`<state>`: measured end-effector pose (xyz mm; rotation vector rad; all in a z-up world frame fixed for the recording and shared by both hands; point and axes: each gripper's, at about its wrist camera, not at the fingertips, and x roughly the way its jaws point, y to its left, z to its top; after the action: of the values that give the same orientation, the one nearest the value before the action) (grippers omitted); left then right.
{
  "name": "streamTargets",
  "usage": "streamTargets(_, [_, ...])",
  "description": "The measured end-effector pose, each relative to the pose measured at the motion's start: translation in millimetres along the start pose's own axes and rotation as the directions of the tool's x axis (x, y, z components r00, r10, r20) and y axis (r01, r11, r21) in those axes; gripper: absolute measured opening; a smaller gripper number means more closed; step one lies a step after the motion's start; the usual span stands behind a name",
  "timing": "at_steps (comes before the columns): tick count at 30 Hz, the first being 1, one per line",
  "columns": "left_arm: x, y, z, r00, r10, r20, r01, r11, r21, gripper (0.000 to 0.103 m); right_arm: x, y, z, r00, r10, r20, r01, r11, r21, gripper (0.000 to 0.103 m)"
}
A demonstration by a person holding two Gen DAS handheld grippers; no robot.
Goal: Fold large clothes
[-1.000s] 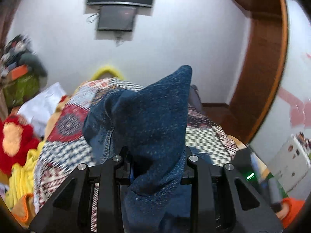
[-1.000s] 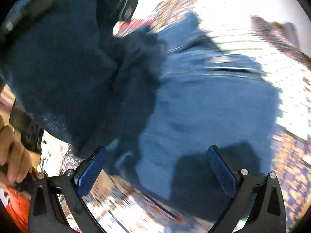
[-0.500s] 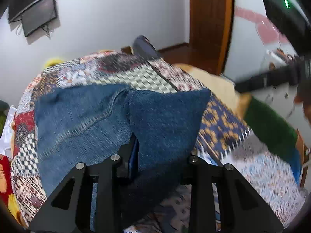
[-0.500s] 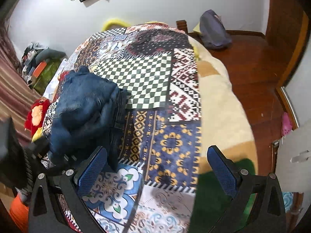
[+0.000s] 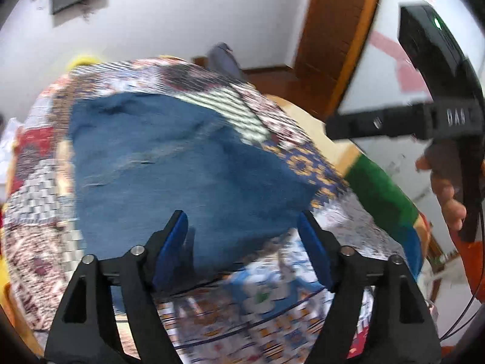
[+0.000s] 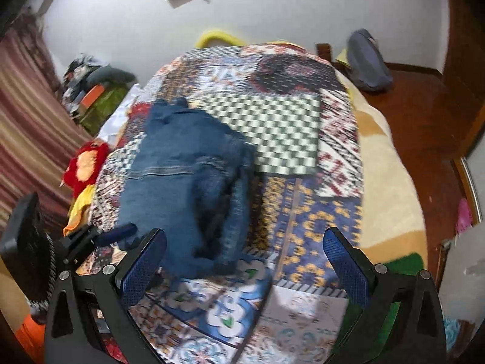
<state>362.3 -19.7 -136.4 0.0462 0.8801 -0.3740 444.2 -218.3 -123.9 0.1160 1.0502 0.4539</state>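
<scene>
Folded blue jeans (image 6: 188, 176) lie on the patchwork quilt (image 6: 303, 212) of a bed. In the left wrist view the denim (image 5: 182, 166) spreads flat just ahead of my left gripper (image 5: 242, 242). Its jaws are opening; the cloth's near edge lies between the blue pads (image 5: 171, 251) and neither presses on it. My right gripper (image 6: 244, 267) hangs open above the quilt, to the right of the jeans' near end, with nothing between its fingers. The left gripper (image 6: 115, 234) shows low at the jeans' near left edge.
A hand (image 5: 445, 188) holds the right gripper's black housing (image 5: 430, 45) at the right. Red and yellow cloth (image 6: 81, 170) lies beside the bed's left side, with clutter (image 6: 94, 91) by the wall. A grey bag (image 6: 366, 60) sits on the wooden floor (image 6: 424, 115) far right.
The left gripper lowered the raised denim fold onto the quilt and let go, its jaws spreading. The right gripper drew back and up from the jeans, staying open.
</scene>
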Motion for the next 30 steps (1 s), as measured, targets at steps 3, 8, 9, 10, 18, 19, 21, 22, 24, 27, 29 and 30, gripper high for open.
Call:
streamTargets(3, [-21.0, 24.7, 2.4, 0.994, 0.102, 0.046, -0.101, 0.995, -0.018, 0.091, 10.2, 22.1, 6.3, 0.999, 0.041, -0.009, -0.041, 0.999, -0.033, 0.103])
streamTargets(8, [-25.1, 63.7, 2.7, 0.976, 0.217, 0.028, -0.215, 0.975, -0.05, 0.096, 47.4, 52.5, 11.4, 0.996, 0.066, -0.062, -0.071, 0.994, -0.088, 0.103])
streamTargets(9, [-20.8, 69.8, 0.7, 0.974, 0.225, 0.011, -0.224, 0.973, -0.051, 0.096, 57.1, 56.5, 10.7, 0.995, 0.067, -0.08, -0.074, 0.993, -0.094, 0.103])
streamTargets(10, [-15.8, 75.2, -2.1, 0.972, 0.236, -0.006, -0.236, 0.97, -0.054, 0.096, 65.9, 58.5, 9.7, 0.993, 0.069, -0.098, -0.078, 0.992, -0.097, 0.103])
streamTargets(18, [27.6, 100.6, -43.6, 0.969, 0.223, -0.105, -0.234, 0.966, -0.109, 0.098, 121.5, 27.1, -10.3, 0.973, -0.043, -0.228, 0.02, 0.994, -0.105, 0.103])
streamTargets(19, [25.2, 101.3, -46.4, 0.972, 0.215, -0.095, -0.225, 0.968, -0.112, 0.099, 120.2, 15.0, -12.5, 0.971, -0.048, -0.234, 0.027, 0.995, -0.091, 0.103])
streamTargets(21, [19.1, 103.7, -51.6, 0.972, 0.219, -0.084, -0.228, 0.968, -0.107, 0.103, 114.5, -2.8, -15.2, 0.972, -0.015, -0.234, 0.003, 0.999, -0.054, 0.103])
streamTargets(22, [16.5, 106.0, -55.5, 0.971, 0.222, -0.087, -0.23, 0.968, -0.1, 0.103, 109.4, -12.8, -16.5, 0.973, 0.002, -0.229, -0.01, 0.999, -0.032, 0.103])
streamTargets(24, [12.9, 110.3, -64.8, 0.971, 0.212, -0.112, -0.223, 0.971, -0.09, 0.103, 104.1, -22.4, -19.1, 0.973, 0.012, -0.232, -0.017, 1.0, -0.02, 0.103])
streamTargets(27, [2.5, 119.9, -81.2, 0.969, 0.208, -0.135, -0.221, 0.971, -0.092, 0.103, 94.9, -25.8, -23.5, 0.976, -0.019, -0.217, 0.008, 0.999, -0.051, 0.103])
streamTargets(29, [-1.2, 126.3, -89.7, 0.936, 0.312, -0.162, -0.326, 0.943, -0.062, 0.103, 87.5, -24.0, -23.3, 0.98, -0.051, -0.194, 0.036, 0.996, -0.081, 0.103])
streamTargets(30, [-2.1, 131.8, -94.5, 0.91, 0.375, -0.179, -0.388, 0.92, -0.046, 0.103, 83.8, -23.0, -23.7, 0.981, -0.064, -0.184, 0.046, 0.994, -0.099, 0.103])
